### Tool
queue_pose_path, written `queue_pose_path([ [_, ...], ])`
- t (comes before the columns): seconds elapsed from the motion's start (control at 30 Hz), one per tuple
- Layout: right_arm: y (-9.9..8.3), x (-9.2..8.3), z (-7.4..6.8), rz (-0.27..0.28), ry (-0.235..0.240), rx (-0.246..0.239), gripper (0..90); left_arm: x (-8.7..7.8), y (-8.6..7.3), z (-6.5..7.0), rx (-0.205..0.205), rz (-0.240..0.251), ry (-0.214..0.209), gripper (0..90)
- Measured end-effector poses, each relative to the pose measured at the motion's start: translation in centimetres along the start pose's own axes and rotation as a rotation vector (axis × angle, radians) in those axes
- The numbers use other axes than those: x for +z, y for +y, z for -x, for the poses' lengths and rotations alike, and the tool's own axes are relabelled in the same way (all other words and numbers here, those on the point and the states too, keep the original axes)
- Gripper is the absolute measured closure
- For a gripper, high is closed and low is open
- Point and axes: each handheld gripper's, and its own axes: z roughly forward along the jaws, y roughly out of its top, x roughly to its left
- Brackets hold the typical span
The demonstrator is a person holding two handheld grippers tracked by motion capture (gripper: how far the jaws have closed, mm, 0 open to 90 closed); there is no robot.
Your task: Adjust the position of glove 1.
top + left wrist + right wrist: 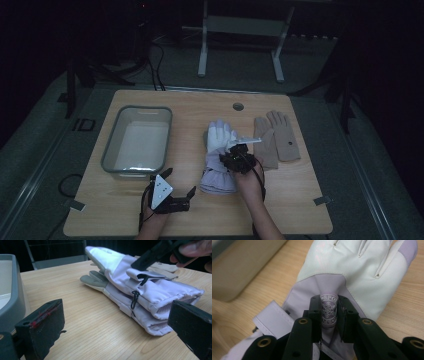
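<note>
Progress of glove stowing. Grey bin (137, 142) beside the left gripper (179, 188) is empty; that gripper's jaws stand open on the counter (200, 220), nothing between them. Right gripper (329, 312) pinches the logo fold of the top lilac ski glove (352, 272). Tan gloves (276, 137) beyond remain untouched. Judged: first pick begun, transfer pending.

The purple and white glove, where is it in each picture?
High view: the purple and white glove lies mid-table, with the right gripper on it.
Left gripper view: it lies across the upper right.
Right gripper view: it fills the middle, its snowflake patch pinched between the jaws.
Shared landmark: the grey tub beside it.
</note>
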Motion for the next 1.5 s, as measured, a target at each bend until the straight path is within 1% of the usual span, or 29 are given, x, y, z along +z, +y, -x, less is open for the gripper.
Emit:
queue_pose_path([
  [0.23, 0.4, 0.4, 1.2, -0.06, 0.076, -0.058, 74.6, 0.0, 0.0, 0.0, 0.005, -0.004, -0.004, 1.2],
  [0.27, 0.5, 0.4, 1.4, -0.068, 0.081, -0.078, 74.7, 0.0, 0.0, 0.0, 0.005, -0.005, -0.005, 1.2],
  [0.3, 0.7, 0.3, 1.5, -0.077, 0.081, -0.087, 74.7, 0.0, 0.0, 0.0, 0.005, -0.005, -0.005, 1.2],
  [0.33, 0.8, 0.2, 1.7, -0.081, 0.078, -0.095, 74.7, 0.1, 0.0, 0.0, 0.005, -0.005, -0.005, 1.2],
  [0.4, 0.9, 0.2, 2.0, -0.099, 0.069, -0.13, 74.5, 0.1, 0.0, -0.1, 0.0, -0.008, -0.005, 1.2],
  [0.43, 0.9, 0.3, 2.1, -0.106, 0.074, -0.137, 73.6, 0.1, 0.0, -0.1, -0.005, -0.007, -0.005, 1.2],
  [0.47, 0.8, 0.4, 2.2, -0.104, 0.082, -0.13, 72.2, 0.1, 0.0, -0.1, -0.01, -0.007, -0.007, 1.2],
  [0.53, 0.7, 0.5, 2.2, -0.097, 0.088, -0.128, 68.3, 0.1, 0.0, -0.2, -0.015, -0.007, -0.006, 1.2],
  [0.6, 0.8, 0.3, 2.2, -0.079, 0.103, -0.107, 64.1, 0.1, 0.0, -0.2, -0.013, -0.009, -0.006, 1.2],
  [0.63, 0.8, 0.1, 2.1, -0.077, 0.108, -0.11, 63.0, 0.1, 0.0, -0.1, -0.01, -0.011, -0.008, 1.2],
  [0.73, 1.1, -0.8, 2.2, -0.054, 0.129, -0.105, 59.9, 0.2, 0.1, -0.1, -0.007, -0.018, -0.006, 1.2],
  [0.8, 1.3, -1.5, 2.2, -0.036, 0.142, -0.108, 53.1, 0.2, 0.1, -0.1, -0.012, -0.025, 0.0, 1.2],
  [0.83, 1.4, -1.8, 2.3, -0.031, 0.149, -0.109, 51.5, 0.2, 0.1, 0.0, -0.015, -0.031, 0.0, 1.2],
  [0.9, 1.5, -2.4, 2.5, -0.019, 0.15, -0.114, 49.3, 0.2, 0.1, 0.0, -0.019, -0.04, 0.0, 1.2],
  [0.97, 1.6, -2.8, 2.9, -0.004, 0.152, -0.108, 46.4, 0.2, 0.2, 0.1, -0.021, -0.054, 0.001, 1.2],
  [1.0, 1.5, -3.0, 3.2, 0.002, 0.153, -0.108, 44.6, 0.3, 0.3, 0.0, -0.032, -0.056, -0.006, 1.2],
  [1.03, 1.5, -3.2, 3.6, 0.012, 0.153, -0.095, 40.5, 0.3, 0.3, 0.0, -0.033, -0.065, -0.007, 1.2],
  [1.07, 1.4, -3.4, 3.8, 0.021, 0.148, -0.094, 37.4, 0.3, 0.4, 0.0, -0.032, -0.076, -0.011, 1.2],
  [1.1, 1.3, -3.5, 4.1, 0.023, 0.143, -0.095, 33.2, 0.3, 0.5, 0.1, -0.034, -0.08, -0.016, 1.2],
  [1.13, 1.3, -3.5, 4.3, 0.016, 0.146, -0.089, 26.5, 0.3, 0.6, 0.1, -0.033, -0.085, -0.022, 1.2],
  [1.17, 1.1, -3.6, 4.6, 0.02, 0.152, -0.088, 22.8, 0.3, 0.8, 0.2, -0.036, -0.093, -0.031, 1.2],
  [1.23, 0.9, -3.8, 5.1, 0.029, 0.171, -0.073, 21.0, 0.4, 1.1, 0.3, -0.064, -0.111, -0.054, 1.3],
  [1.27, 0.7, -3.9, 5.3, 0.035, 0.182, -0.061, 20.0, 0.5, 1.4, 0.4, -0.073, -0.121, -0.067, 1.3],
  [1.3, 0.6, -4.2, 5.7, 0.045, 0.185, -0.055, 19.4, 0.5, 1.5, 0.5, -0.071, -0.12, -0.071, 1.2],
  [1.33, 0.5, -4.3, 5.8, 0.056, 0.181, -0.06, 17.8, 0.5, 1.7, 0.6, -0.062, -0.114, -0.077, 1.2],
  [1.37, 0.4, -4.5, 6.0, 0.069, 0.188, -0.073, 14.9, 0.5, 1.9, 0.6, -0.058, -0.115, -0.08, 1.2],
  [1.4, 0.4, -4.7, 6.2, 0.082, 0.198, -0.079, 14.7, 0.5, 2.1, 0.7, -0.059, -0.118, -0.086, 1.2],
  [1.47, 0.2, -5.1, 6.6, 0.112, 0.229, -0.088, 18.7, 0.7, 2.4, 0.6, -0.071, -0.132, -0.107, 1.3],
  [1.5, 0.1, -5.2, 6.7, 0.12, 0.23, -0.096, 18.7, 0.9, 2.5, 0.6, -0.079, -0.151, -0.113, 1.3],
])
